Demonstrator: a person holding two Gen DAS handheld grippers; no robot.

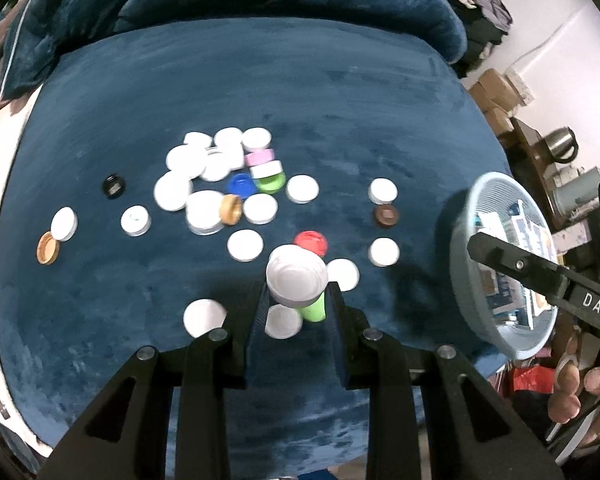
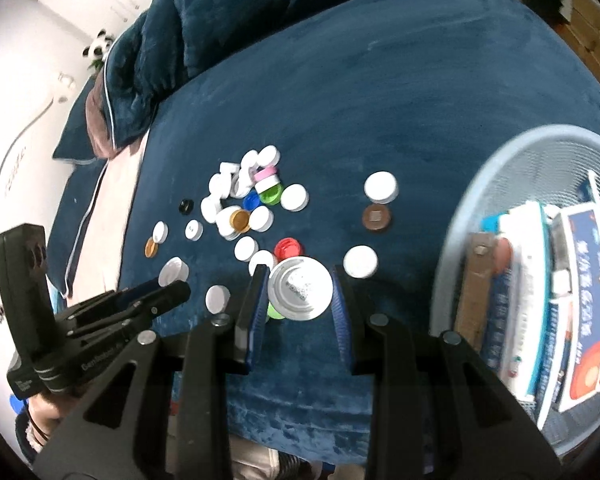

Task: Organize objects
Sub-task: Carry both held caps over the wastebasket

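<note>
White lid (image 1: 297,278) sits squeezed in the left gripper (image 1: 298,300); the right gripper (image 2: 300,294) squeezes another lid (image 2: 300,288). Light, hard, slippery; pinch the rims.

Caps (image 1: 216,184) scattered on bedspread (image 1: 300,80); basket (image 1: 460,240) right; boxes (image 2: 540,280) inside.

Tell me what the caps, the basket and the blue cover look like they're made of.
Caps: probably plastic, smooth solid colours, moulded rims. Basket: likely pale blue plastic, its wall a fine moulded mesh. Blue cover: soft plush fabric, maybe velvet; brushed marks show in the nap.
</note>
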